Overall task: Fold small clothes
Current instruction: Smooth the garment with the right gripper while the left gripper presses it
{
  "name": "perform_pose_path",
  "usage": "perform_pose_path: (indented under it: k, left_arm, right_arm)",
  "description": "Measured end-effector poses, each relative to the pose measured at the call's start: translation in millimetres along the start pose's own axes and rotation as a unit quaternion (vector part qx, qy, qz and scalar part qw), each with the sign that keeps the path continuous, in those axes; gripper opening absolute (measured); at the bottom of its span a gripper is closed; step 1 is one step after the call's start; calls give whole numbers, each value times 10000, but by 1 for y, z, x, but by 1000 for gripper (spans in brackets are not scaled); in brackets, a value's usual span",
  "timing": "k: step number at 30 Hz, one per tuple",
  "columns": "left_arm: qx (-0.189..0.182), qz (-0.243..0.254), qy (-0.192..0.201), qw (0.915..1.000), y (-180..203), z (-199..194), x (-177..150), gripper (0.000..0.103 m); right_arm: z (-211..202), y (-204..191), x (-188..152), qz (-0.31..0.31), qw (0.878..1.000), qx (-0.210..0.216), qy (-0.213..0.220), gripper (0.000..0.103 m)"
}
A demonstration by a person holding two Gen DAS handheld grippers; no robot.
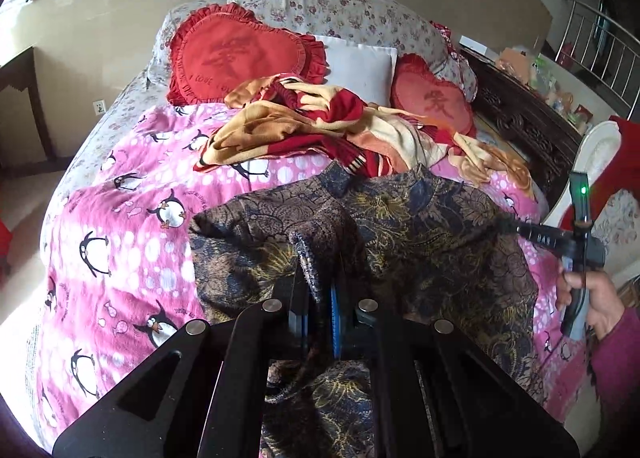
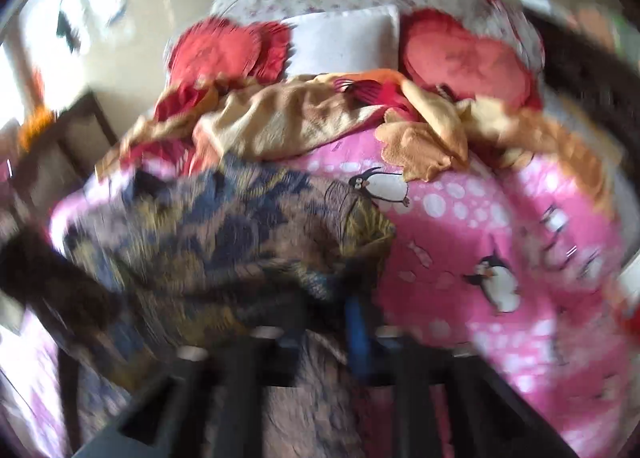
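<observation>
In the left wrist view, the left gripper (image 1: 316,290) has its black and blue fingers pressed together on a raised fold of the dark blue, brown and gold patterned garment (image 1: 400,226), which spreads ahead and to the right of it over the pink penguin-print quilt (image 1: 120,226). Further ahead lies a crumpled red and tan blanket (image 1: 312,126), with a red heart-shaped ruffled cushion (image 1: 236,54) and a white pillow (image 1: 360,62) beyond. To the right, the right gripper (image 1: 504,224) pinches the garment's far edge, its handle held by the person's hand (image 1: 592,298). In the right wrist view, heavily blurred, the right gripper (image 2: 328,322) pinches the patterned garment (image 2: 224,234), which bunches ahead and left; the quilt (image 2: 500,242) lies to the right.
</observation>
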State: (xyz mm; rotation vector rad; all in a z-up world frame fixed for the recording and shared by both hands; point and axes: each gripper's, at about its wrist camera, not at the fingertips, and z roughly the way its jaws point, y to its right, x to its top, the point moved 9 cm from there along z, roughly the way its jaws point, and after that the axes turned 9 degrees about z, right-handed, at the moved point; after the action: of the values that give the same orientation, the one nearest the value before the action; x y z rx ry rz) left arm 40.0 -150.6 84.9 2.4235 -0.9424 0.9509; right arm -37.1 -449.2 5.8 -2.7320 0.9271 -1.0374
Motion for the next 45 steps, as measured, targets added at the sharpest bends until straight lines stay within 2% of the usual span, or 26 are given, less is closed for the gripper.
perform_pose_path:
  k: [4,6,8,11,12,14,16,17,18,21,23,24,25,26,28,30,31,32,33,34,35,37,39,41,44,45]
  left_arm:
    - [165,-13,-143,9998,-5,16,-6,7]
    - [427,-19,-302,9986,-11,38,-14,7]
    - [640,-75,-499,9967,-18,64,-24,7]
    - [845,-200,-968,9915,-27,98,-42,9]
    - [816,-261,-986,9914,-28,100,-43,9]
    - [738,-318,-897,9927,-29,92,-40,14]
    - [758,-334,-817,9932,-33,82,-36,29]
    - [759,-374,-720,9938,-35,75,-34,41]
    - [766,-442,-601,9943,-39,71,-31,51]
    - [960,-690,-382,9923,-53,61,-28,56]
    - [1012,-710,-445,9913,-57,63,-29,56]
    - [1143,-657,-487,9901,-60,62,-30,56]
    - [1298,-611,-543,9882,-64,62,-32,56]
    - [1361,-574,-555,9875,-66,59,-33,56]
    - [1242,-609,-472,9893,-65,51,-34,56]
    - [1151,-647,-401,9904,-65,45,-33,56]
    - [1128,-631,-372,9909,-64,43,-33,56]
    - [1124,-599,-365,9912,-62,45,-32,56]
    - [1127,-563,-392,9913,-61,47,-32,56]
    - [1121,-541,-447,9912,-59,52,-34,56]
    - [1111,-539,-509,9910,-56,57,-34,56]
    - [1098,-549,-579,9907,-51,67,-36,56]
    - [1198,-509,-703,9890,-49,78,-40,56]
    - [1261,-497,-844,9872,-50,86,-45,56]
    - [1214,-547,-877,9872,-52,91,-47,56]
    - [1193,-570,-885,9873,-52,92,-46,56]
  right_arm:
    - [-16,26,21,600,9971,106,467,4]
    - [-17,51,27,888,9944,-141,551,4]
    - [-2,67,26,1145,9928,-143,322,4]
    - [24,74,13,1007,9938,-455,-132,6]
    - [22,75,13,996,9938,-467,-131,12]
    - [3,75,9,1061,9935,-405,69,47]
    - [-22,65,-4,1090,9939,73,138,52]
    - [-29,60,-12,1088,9937,270,76,53]
    - [-33,54,-23,1072,9934,415,-33,53]
    - [-27,39,-57,847,9944,419,-470,53]
    - [-21,35,-70,475,9972,129,-567,11]
    - [-20,38,-72,127,9984,-259,-476,10]
    - [-20,44,-73,65,9982,-434,-406,9]
    - [-18,50,-76,287,9975,-410,-489,9]
    - [-21,52,-74,337,9969,-508,-505,9]
    - [-39,53,-63,71,9931,-1150,-210,9]
    - [-49,51,-57,21,9920,-1259,-10,9]
    - [-59,42,-51,-9,9936,-1115,167,9]
    - [-65,26,-47,-68,9973,-699,235,10]
    - [-67,2,-48,-206,9995,-182,155,14]
    - [-66,-17,-51,-365,9993,97,80,26]
    - [-57,-62,-61,-944,9947,392,109,46]
    - [-38,-98,-75,-1638,9858,336,151,46]
    - [-12,-125,-88,-2356,9718,-73,109,46]
    - [16,-157,-105,-3264,9445,-292,243,46]
    - [30,-160,-112,-3521,9345,-496,182,41]
